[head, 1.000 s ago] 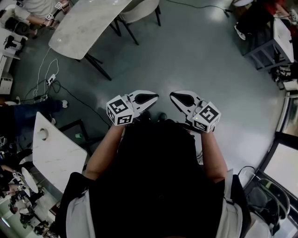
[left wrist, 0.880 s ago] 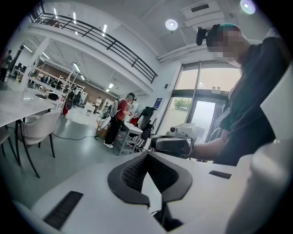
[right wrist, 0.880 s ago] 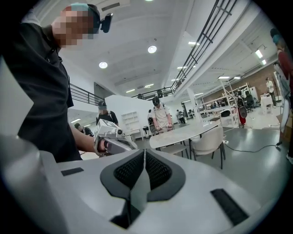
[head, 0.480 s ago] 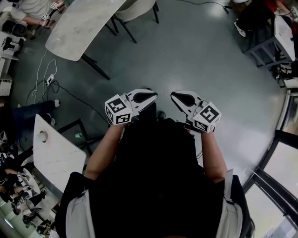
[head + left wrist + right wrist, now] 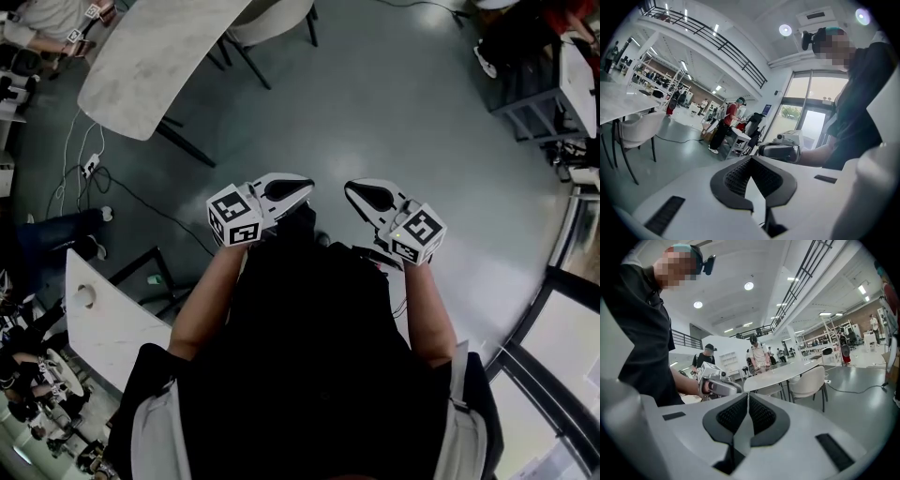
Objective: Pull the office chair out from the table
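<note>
A pale shell chair (image 5: 272, 21) on dark legs is tucked at the far side of a long white marble table (image 5: 155, 52) at the top left of the head view. Both grippers hang empty over bare grey floor, well short of the chair. My left gripper (image 5: 305, 190) is shut, and so is my right gripper (image 5: 352, 190), with their tips angled toward each other. The left gripper view shows shut jaws, with the chair (image 5: 640, 129) far off at the left. In the right gripper view the jaws are shut too, and the chair (image 5: 808, 380) stands by the table (image 5: 785, 373).
A second white table (image 5: 103, 319) stands close at the lower left. Cables and a power strip (image 5: 91, 169) lie on the floor beside a seated person's legs (image 5: 56, 234). A dark bench (image 5: 539, 98) is at the upper right, and glass doors (image 5: 562, 347) at the right.
The tables and floor cables have slid left in the head view as the person moves across the floor. Both grippers stay shut, side by side, and empty.
</note>
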